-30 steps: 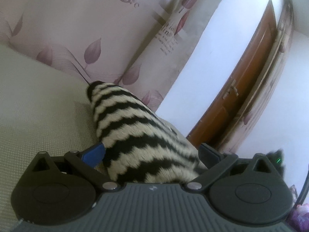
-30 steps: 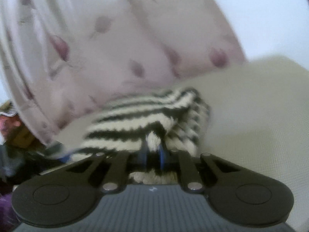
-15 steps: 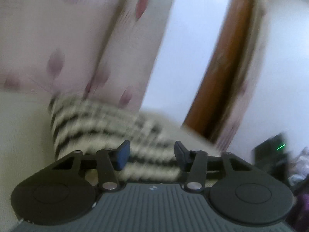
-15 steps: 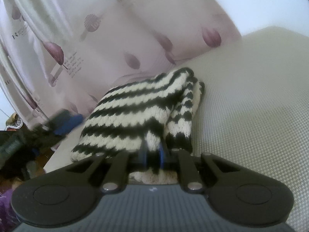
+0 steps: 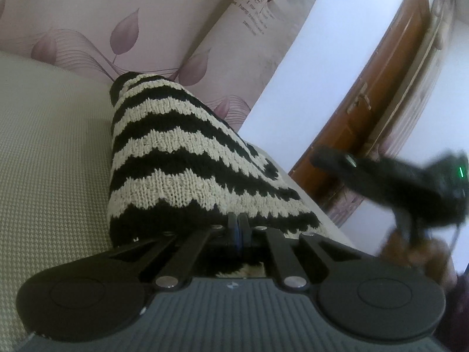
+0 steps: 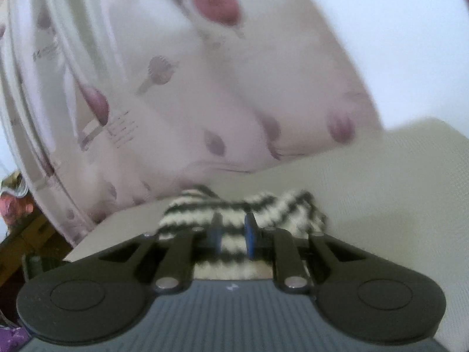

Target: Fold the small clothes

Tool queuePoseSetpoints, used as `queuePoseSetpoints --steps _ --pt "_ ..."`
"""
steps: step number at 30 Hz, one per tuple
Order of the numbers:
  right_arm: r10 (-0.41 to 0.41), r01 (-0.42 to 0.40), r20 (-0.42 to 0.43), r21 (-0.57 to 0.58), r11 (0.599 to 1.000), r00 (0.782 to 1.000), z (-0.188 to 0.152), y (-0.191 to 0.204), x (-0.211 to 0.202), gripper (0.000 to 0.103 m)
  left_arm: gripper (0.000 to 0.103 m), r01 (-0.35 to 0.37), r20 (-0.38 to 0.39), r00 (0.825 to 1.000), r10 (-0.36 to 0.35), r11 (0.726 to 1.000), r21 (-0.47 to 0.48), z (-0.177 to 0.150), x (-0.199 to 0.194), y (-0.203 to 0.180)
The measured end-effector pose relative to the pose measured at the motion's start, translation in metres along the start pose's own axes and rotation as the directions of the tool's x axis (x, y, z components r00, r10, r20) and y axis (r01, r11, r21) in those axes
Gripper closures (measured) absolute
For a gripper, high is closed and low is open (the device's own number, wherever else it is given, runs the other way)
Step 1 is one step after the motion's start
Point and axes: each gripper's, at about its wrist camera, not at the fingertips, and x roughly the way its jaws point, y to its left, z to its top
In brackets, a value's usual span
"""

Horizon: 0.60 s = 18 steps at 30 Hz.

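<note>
A black-and-cream striped knit garment (image 5: 181, 158) lies folded in a hump on the beige woven cushion (image 5: 49, 158). My left gripper (image 5: 239, 226) is at its near hem, jaws closing, with the pads pressed together on the black edge of the knit. In the right wrist view the same garment (image 6: 234, 205) lies low and blurred. My right gripper (image 6: 232, 233) is above its near end, jaws opening, with a gap between the blue pads and the knit showing through it, not pinched. The right gripper's black body (image 5: 410, 187) shows blurred at the right of the left wrist view.
A pale curtain (image 5: 146, 23) with pink leaf prints hangs just behind the cushion. A brown wooden door (image 5: 381, 94) and a white wall stand to the right. The cushion's edge (image 6: 117, 223) drops off at the left of the right wrist view, with clutter below.
The left jaws went from wide apart around the garment to pressed together on its near hem. The right jaws, shut on the knit before, have parted and the gripper has risen.
</note>
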Motion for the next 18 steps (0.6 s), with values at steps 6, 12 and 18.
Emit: queuePoseSetpoints --steps 6,12,18 --pt "-0.141 0.114 -0.088 -0.260 0.959 0.986 0.013 0.012 0.080 0.087 0.092 0.004 0.003 1.000 -0.004 1.000 -0.013 0.001 0.000 0.000" --pt "-0.227 0.178 -0.153 -0.279 0.944 0.962 -0.009 -0.012 0.085 0.088 0.092 0.018 0.003 1.000 -0.018 0.999 -0.028 0.001 -0.002 0.001" --pt "-0.110 0.073 -0.106 -0.306 0.949 0.988 0.030 0.030 0.076 0.086 0.092 0.022 0.010 1.000 -0.022 0.999 -0.037 0.000 -0.003 0.003"
